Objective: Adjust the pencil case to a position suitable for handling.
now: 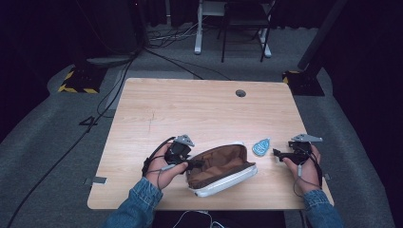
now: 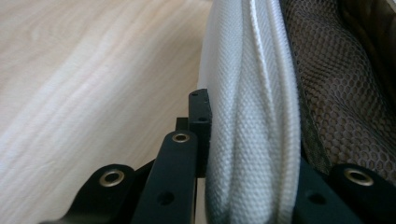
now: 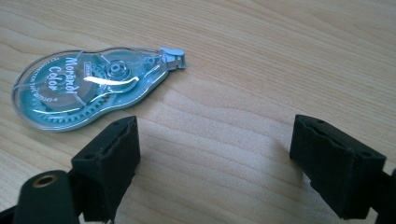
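- Clamping the near rim of the open pencil pouch [image 1: 221,168], the left gripper [image 1: 194,164] had its jaws clenched on the white woven edge, just outside the brown mesh lining [image 2: 345,93].
- Beside the pouch's right end lay the correction tape dispenser [image 1: 261,147], flat on the wooden table [image 1: 190,109] and apart from the pouch.
- To the right of the pouch, past the dispenser, the right gripper [image 1: 276,153] hovered low with its jaws released and spread wide; nothing sat between its pads [image 3: 109,158].
- In the right gripper view the dispenser [image 3: 88,86] lay ahead of the jaws and off to one side, its tip pointing away from the pouch.
- Judging by this, the step in hand was holding the pouch mouth open while lining up a pick of the dispenser.
- Next, the right gripper would likely need to shift over the dispenser, straddle its narrow width and close, then carry it into the pouch.
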{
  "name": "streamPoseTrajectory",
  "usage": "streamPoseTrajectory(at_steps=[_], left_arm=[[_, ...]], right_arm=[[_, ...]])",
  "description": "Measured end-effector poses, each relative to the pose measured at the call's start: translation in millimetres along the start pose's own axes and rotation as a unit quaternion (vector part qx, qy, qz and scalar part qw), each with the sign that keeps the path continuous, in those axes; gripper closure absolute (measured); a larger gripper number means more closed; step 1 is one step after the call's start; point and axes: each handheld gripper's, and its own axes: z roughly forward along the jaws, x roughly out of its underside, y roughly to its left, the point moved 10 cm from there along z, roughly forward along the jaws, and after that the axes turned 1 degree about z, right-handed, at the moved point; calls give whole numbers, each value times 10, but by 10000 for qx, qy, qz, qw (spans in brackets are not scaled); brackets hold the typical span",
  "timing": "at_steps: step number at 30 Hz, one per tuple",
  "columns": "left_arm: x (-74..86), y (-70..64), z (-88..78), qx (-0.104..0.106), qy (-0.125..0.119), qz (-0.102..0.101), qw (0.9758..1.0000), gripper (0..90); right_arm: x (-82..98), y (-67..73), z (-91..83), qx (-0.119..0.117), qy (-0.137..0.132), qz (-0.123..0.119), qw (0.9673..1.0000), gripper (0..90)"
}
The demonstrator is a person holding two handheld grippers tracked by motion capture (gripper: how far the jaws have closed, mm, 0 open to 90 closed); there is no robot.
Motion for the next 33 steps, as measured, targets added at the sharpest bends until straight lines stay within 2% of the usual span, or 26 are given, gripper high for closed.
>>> streamPoseTrajectory(at_steps=[6, 12, 14, 18, 22, 24, 26, 28, 33], left_arm=[[72, 13, 97, 41, 219, 31, 9997, 837], [122, 36, 156, 108, 305, -1, 9995, 831], [157, 75, 197, 0, 368, 39, 9993, 819], [194, 120, 235, -73, 422, -46, 9991, 785], [181, 119, 231, -90, 363, -41, 9993, 682], [148, 157, 228, -261, 211, 51, 9994, 522], [127, 209, 221, -477, 114, 131, 9987, 399], [101, 232, 215, -511, -19, 145, 9986, 285], [37, 221, 151, -546, -243, 206, 9980, 224]], right_arm=[[1, -1, 0, 1, 2, -5, 10000, 163], [0, 0, 0, 0, 1, 0, 10000, 163], [0, 0, 0, 0, 1, -1, 10000, 163], [0, 0, 0, 0, 1, 0, 10000, 162], [0, 0, 0, 0, 1, 0, 10000, 162], [0, 0, 0, 0, 1, -1, 10000, 162], [0, 0, 0, 1, 2, 0, 10000, 162], [0, 0, 0, 1, 1, 0, 10000, 163], [0, 0, 0, 0, 1, -3, 10000, 163]])
